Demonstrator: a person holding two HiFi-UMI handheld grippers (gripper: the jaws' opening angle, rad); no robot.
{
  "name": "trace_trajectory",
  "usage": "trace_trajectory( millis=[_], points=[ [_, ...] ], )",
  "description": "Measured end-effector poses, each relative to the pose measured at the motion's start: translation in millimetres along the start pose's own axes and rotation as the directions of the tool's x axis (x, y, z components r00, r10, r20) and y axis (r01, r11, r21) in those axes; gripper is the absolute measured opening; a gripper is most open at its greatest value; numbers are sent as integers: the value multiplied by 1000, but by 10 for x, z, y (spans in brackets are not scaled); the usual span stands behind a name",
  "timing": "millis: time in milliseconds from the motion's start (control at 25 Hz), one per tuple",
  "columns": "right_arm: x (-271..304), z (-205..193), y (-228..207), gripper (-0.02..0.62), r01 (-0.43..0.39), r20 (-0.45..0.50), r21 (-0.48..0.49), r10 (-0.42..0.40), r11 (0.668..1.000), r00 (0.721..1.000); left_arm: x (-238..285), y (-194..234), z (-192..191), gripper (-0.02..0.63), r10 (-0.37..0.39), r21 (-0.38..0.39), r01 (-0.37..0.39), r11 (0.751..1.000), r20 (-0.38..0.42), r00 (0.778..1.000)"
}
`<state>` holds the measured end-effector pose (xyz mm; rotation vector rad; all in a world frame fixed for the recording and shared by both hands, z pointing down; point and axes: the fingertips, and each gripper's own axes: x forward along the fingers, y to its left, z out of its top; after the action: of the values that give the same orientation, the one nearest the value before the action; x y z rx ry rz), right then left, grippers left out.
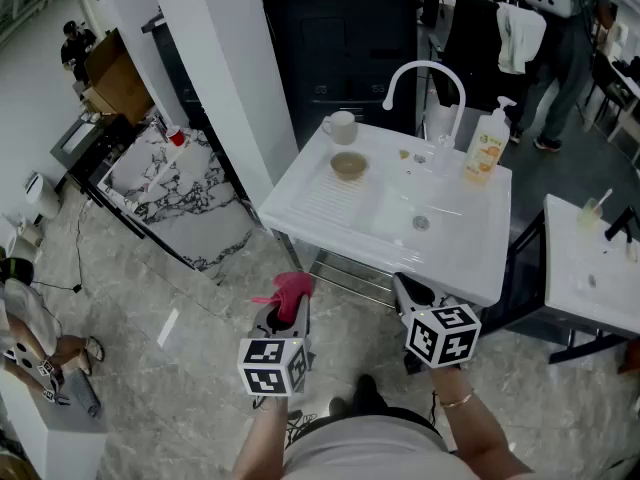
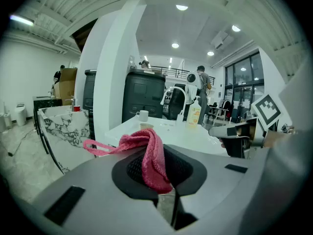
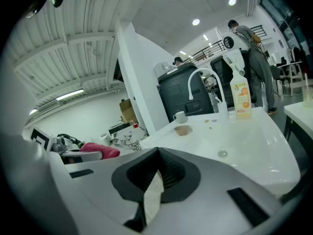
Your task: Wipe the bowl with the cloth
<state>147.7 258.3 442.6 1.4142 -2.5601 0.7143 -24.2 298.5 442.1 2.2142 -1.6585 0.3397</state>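
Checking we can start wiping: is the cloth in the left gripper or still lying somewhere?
In the gripper: the cloth is pinched between the left gripper's shut jaws, a loose end trailing out to one side.

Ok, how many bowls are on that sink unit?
1. The bowl sits on the ribbed drainboard, left of the basin, just in front of the white mug. None seems hidden.

The left claw [image 1: 288, 313] and right claw [image 1: 407, 288] are grey with black pads [image 3: 171, 173]. Each carries a white cube [image 1: 272, 365] of black square markers. The person wears a pale top [image 1: 370, 453], a thin bracelet [image 1: 457, 401] and dark shoes [image 1: 366, 392].
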Motion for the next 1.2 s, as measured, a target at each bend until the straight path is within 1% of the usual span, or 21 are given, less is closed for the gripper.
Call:
trace_trajectory(
  millis=[480,720,960,1000,1040,1200],
  points=[
    [213,152,-119,6,-19,10,-10,19,1000,1000,225,41,161,45,13,13,-13,1000,9,1000],
    [318,256,-190,8,-52,32,49,50,997,998,306,40,235,46,36,14,-37,999,21,999],
    [456,345,-243,9,-53,39,51,51,997,998,387,57,228,46,54,16,-55,998,21,998],
    [491,358,-233,12,-58,37,58,56,997,998,400,80,227,46,58,14,-58,998,17,998],
    [531,380,-222,31,-65,38,68,63,996,997,421,112,232,46,60,13,-60,998,12,998],
    [746,451,-263,48,-76,37,104,73,992,997,607,250,261,46,59,9,-59,998,-4,998]
  ],
)
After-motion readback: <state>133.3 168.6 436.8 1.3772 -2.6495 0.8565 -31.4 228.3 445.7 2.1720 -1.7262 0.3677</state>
